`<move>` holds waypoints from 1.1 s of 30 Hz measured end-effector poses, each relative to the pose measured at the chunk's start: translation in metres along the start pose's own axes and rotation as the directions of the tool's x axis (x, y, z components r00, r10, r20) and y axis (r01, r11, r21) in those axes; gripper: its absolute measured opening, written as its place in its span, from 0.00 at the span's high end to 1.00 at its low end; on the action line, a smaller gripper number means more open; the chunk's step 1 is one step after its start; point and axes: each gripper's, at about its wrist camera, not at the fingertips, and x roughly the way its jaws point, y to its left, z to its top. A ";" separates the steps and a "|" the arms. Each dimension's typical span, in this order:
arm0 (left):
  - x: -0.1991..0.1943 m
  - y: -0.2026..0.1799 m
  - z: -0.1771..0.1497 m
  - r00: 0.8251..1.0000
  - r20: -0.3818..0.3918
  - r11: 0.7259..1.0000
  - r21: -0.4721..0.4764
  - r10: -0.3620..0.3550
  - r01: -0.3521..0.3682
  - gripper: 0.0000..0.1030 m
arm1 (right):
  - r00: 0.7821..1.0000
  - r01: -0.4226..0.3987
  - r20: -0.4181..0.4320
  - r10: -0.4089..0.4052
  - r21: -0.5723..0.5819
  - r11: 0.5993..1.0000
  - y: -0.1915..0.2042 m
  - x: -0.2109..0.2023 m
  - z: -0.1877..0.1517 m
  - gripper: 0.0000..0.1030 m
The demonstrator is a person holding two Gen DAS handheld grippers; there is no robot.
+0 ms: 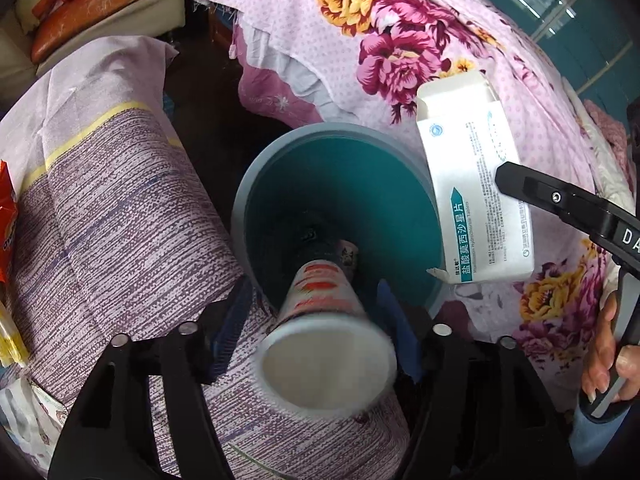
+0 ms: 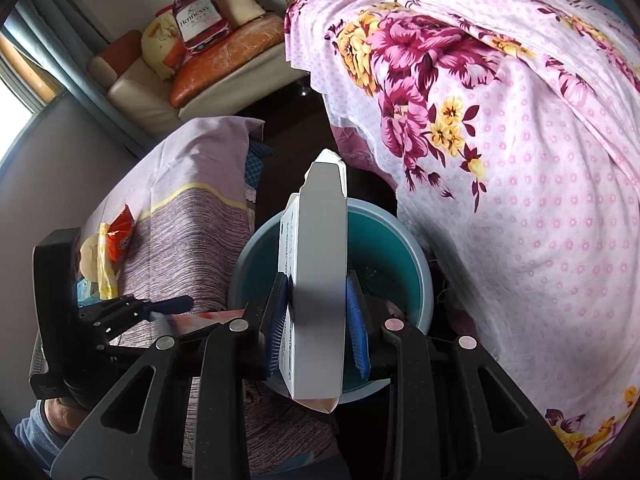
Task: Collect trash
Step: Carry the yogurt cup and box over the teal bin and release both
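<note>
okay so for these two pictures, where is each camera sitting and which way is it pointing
Left wrist view: on the left tool, looking steeply down into the teal bin; a paper cup sits between its open fingers, and the person's right hand shows.
Right wrist view: on the right tool, facing down at the bin, gripping a white medicine box; the left tool shows.
Shared: bin, box, floral quilt, striped sheet.

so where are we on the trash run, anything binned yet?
Done: the bin holds some dark scraps at the bottom. In hand: the paper cup sits between the left gripper pads, apparently released over the bin; the right gripper clamps the white medicine box above it. Left: the orange snack wrapper and yellow bag on the striped cloth.
</note>
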 end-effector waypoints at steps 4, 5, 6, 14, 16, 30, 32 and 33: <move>-0.002 0.002 0.002 1.000 0.020 1.000 -0.012 -0.003 0.004 0.30 | 1.000 0.004 -0.006 -0.004 0.004 1.000 -0.002 0.004 0.001 0.73; -0.003 0.002 0.002 1.000 0.026 1.000 -0.014 0.000 0.000 0.27 | 1.000 0.006 -0.007 -0.006 0.007 1.000 -0.002 0.005 0.001 0.73; -0.005 0.002 0.002 0.999 0.033 1.000 -0.016 0.002 -0.002 0.26 | 1.000 0.010 -0.008 -0.010 0.007 1.000 -0.003 0.006 0.001 0.73; -0.013 0.002 0.001 0.999 0.049 1.000 -0.011 -0.012 0.013 0.23 | 0.999 0.035 -0.027 -0.035 0.017 0.999 -0.006 0.012 0.002 0.73; -0.014 0.002 -0.001 0.999 0.049 1.000 -0.013 -0.019 0.019 0.22 | 0.999 0.039 -0.039 -0.038 0.013 0.999 -0.005 0.014 0.002 0.71; -0.037 0.013 -0.019 0.997 0.078 0.999 -0.037 -0.028 0.031 0.12 | 0.995 0.069 -0.068 -0.070 -0.006 0.998 0.018 0.008 -0.002 0.24; -0.041 0.016 -0.025 0.996 0.081 0.998 -0.044 -0.030 0.034 0.12 | 0.995 0.071 -0.073 -0.071 -0.008 0.997 0.024 0.006 -0.003 0.23; -0.044 0.017 -0.028 0.996 0.085 0.998 -0.047 -0.031 0.035 0.12 | 0.994 0.073 -0.075 -0.073 -0.012 0.997 0.027 0.005 -0.005 0.23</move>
